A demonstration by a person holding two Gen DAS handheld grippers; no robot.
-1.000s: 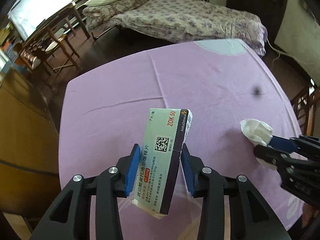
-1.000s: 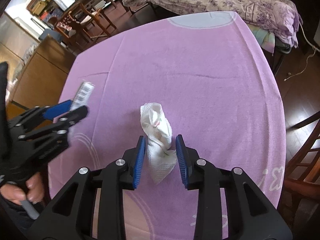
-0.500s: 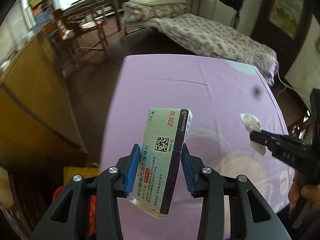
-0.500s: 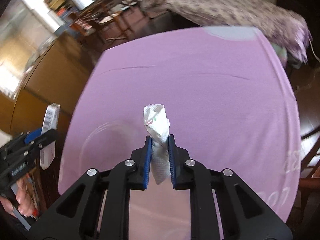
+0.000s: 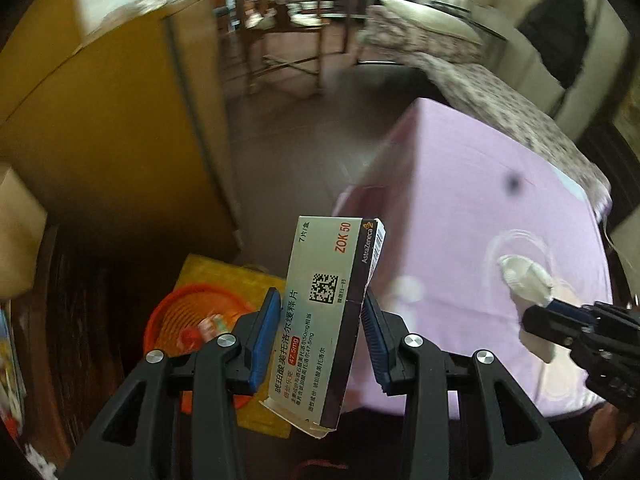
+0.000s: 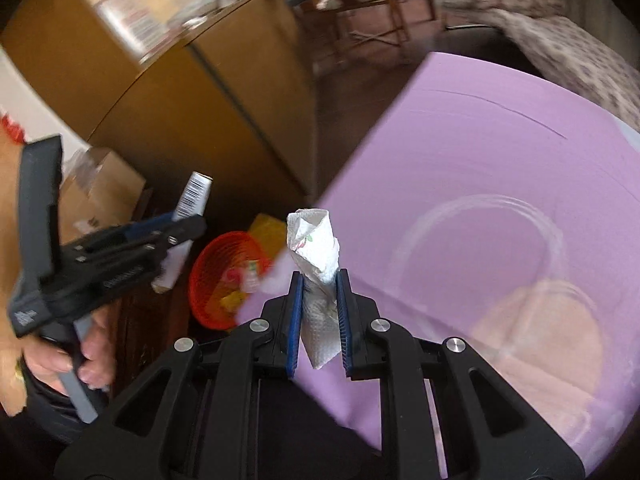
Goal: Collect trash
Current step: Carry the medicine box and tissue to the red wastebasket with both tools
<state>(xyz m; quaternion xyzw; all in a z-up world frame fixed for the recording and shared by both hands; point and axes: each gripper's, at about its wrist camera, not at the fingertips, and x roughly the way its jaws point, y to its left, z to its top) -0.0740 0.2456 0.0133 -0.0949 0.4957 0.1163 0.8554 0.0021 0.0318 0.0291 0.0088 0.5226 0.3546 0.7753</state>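
My left gripper (image 5: 322,312) is shut on a grey-green medicine box (image 5: 332,312) that stands upright between its blue pads, held in the air past the table's left edge. The right gripper (image 6: 318,284) is shut on a crumpled white tissue (image 6: 314,248), also lifted, over the table's corner. An orange mesh basket (image 5: 188,312) with some trash in it stands on the floor below, left of the box; in the right wrist view the basket (image 6: 224,276) lies just left of the tissue. There the left gripper (image 6: 176,228) with the box (image 6: 192,200) hangs left of and above the basket.
A table under a pink cloth (image 5: 480,184) fills the right side. A yellow sheet (image 5: 224,276) lies under the basket. A tall brown cabinet (image 5: 120,120) and a cardboard box (image 6: 100,192) stand at the left. Chairs (image 5: 280,40) and a flowered bed (image 5: 480,80) are farther off.
Both grippers swung left off the table toward the floor, carrying the box and the tissue. The right jaws closed tight on the tissue. The orange basket came into view.
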